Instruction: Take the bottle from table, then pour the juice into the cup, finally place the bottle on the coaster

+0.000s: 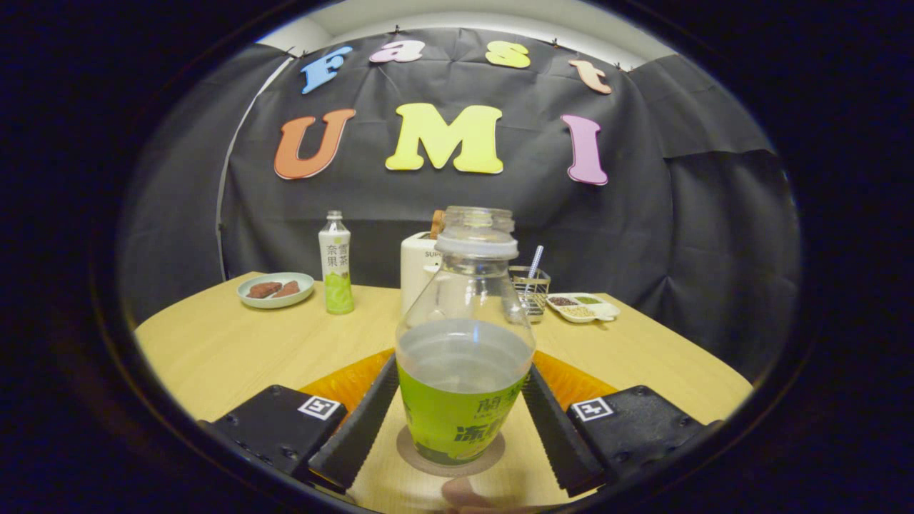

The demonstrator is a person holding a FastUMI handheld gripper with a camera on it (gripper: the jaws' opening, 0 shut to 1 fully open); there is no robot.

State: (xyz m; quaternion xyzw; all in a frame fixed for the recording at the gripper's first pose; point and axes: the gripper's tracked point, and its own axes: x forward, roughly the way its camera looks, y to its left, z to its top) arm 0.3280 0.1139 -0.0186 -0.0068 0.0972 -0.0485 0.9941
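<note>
Wooden table (214, 350): green-labelled bottle (463, 371) on coaster (450, 464), jaws seemingly barely open around it.

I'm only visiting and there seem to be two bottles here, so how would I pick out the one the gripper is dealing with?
Start at the wooden table and look to its near edge, where the gripper has its fingers on either side of the bottle. It stands on a round coaster. Unlike the slim capped bottle near the plate, it is wide, clear-shouldered and uncapped.
</note>
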